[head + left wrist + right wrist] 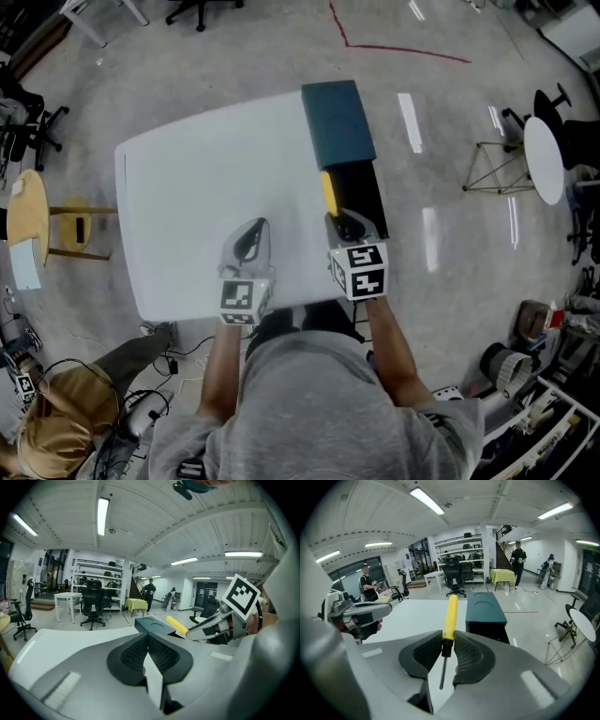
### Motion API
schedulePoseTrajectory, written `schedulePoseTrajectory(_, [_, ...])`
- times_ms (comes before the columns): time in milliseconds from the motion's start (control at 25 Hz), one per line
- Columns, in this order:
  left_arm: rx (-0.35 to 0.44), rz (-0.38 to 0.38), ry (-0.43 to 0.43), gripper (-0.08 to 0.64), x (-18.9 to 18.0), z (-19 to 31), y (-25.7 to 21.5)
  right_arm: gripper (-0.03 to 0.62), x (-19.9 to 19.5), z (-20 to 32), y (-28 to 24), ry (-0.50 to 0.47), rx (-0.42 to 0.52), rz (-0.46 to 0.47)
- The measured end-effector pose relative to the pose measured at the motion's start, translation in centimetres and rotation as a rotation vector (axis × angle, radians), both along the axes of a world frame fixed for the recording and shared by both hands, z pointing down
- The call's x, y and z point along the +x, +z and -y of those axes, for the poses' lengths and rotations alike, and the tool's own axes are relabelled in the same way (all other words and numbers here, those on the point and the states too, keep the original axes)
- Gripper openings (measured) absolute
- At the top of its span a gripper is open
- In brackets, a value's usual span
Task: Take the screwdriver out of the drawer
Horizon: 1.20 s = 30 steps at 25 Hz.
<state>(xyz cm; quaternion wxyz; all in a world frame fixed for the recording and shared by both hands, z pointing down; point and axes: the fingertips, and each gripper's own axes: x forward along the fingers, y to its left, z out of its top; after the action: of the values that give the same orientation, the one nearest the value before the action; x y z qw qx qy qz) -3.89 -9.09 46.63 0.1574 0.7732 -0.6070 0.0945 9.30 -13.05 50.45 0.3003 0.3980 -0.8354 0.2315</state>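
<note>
Over the worktop (206, 187) at 3 o'clock, right gripper (443, 651) jaws clamp the screwdriver (451, 616) by its black collar, probably so it won't swing. It looks clear of the open drawer (361, 192); left gripper (147, 656) jaws together, empty.

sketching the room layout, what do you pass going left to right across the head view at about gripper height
round wooden table → left gripper → right gripper holding the screwdriver → round white table
</note>
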Motion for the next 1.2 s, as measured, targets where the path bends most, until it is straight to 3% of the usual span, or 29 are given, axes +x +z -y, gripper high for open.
schedulePoseTrajectory(440, [0.011, 0.021, -0.192, 0.012, -7.0, -4.8, -1.1, 0.081, -8.2, -2.6, -1.6, -0.197, 0.035, 0.029])
schedulePoseTrajectory(1200, [-0.030, 0.014, -0.544, 0.012, -18.4, -13.7, 0.4, 0.083, -23.3, -9.1, -0.3, -0.582, -0.005, 0.048])
